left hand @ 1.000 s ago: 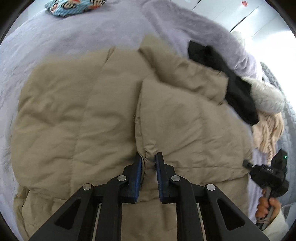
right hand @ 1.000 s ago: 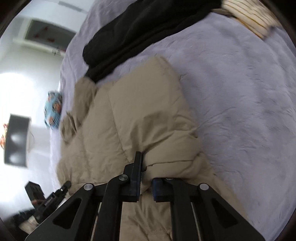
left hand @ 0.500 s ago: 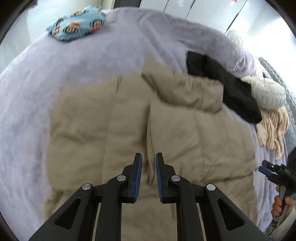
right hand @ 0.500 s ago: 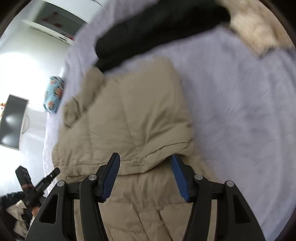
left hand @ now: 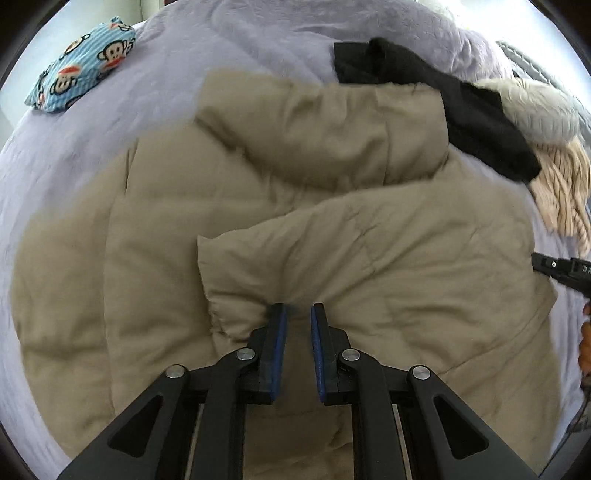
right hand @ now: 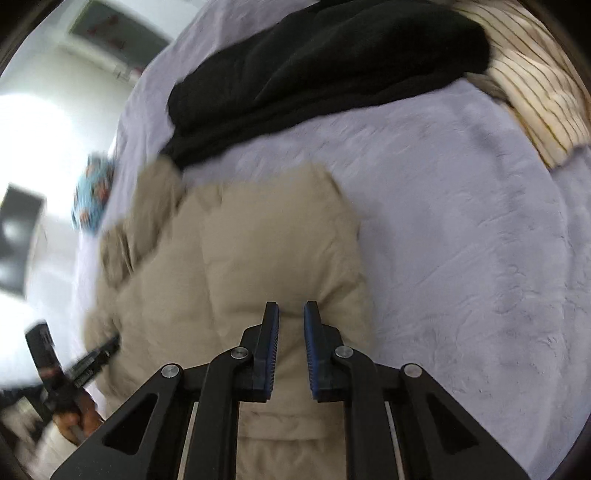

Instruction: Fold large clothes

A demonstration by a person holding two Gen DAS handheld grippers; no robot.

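Note:
A large beige padded coat (left hand: 147,229) lies spread on the lilac bed cover (left hand: 258,33), with one side panel folded over its middle and a sleeve across the top. My left gripper (left hand: 298,312) hovers over the folded panel's near edge, jaws nearly closed with a narrow gap, holding nothing. In the right wrist view the coat (right hand: 266,236) fills the centre. My right gripper (right hand: 291,308) is over its folded corner, jaws nearly closed with a narrow gap, empty. The right gripper also shows at the left wrist view's right edge (left hand: 561,269).
A black garment (left hand: 461,107) lies at the coat's far right corner, with a cream knit (left hand: 565,192) and a grey fluffy item (left hand: 535,107) beyond. A blue monkey-print cloth (left hand: 81,62) lies far left. Bare bed cover (right hand: 461,240) is to the right of the coat.
The left gripper let go of the coat's fold, lifted away, then came back low over it. The right gripper released the coat, opened wide, then narrowed its jaws to a small gap.

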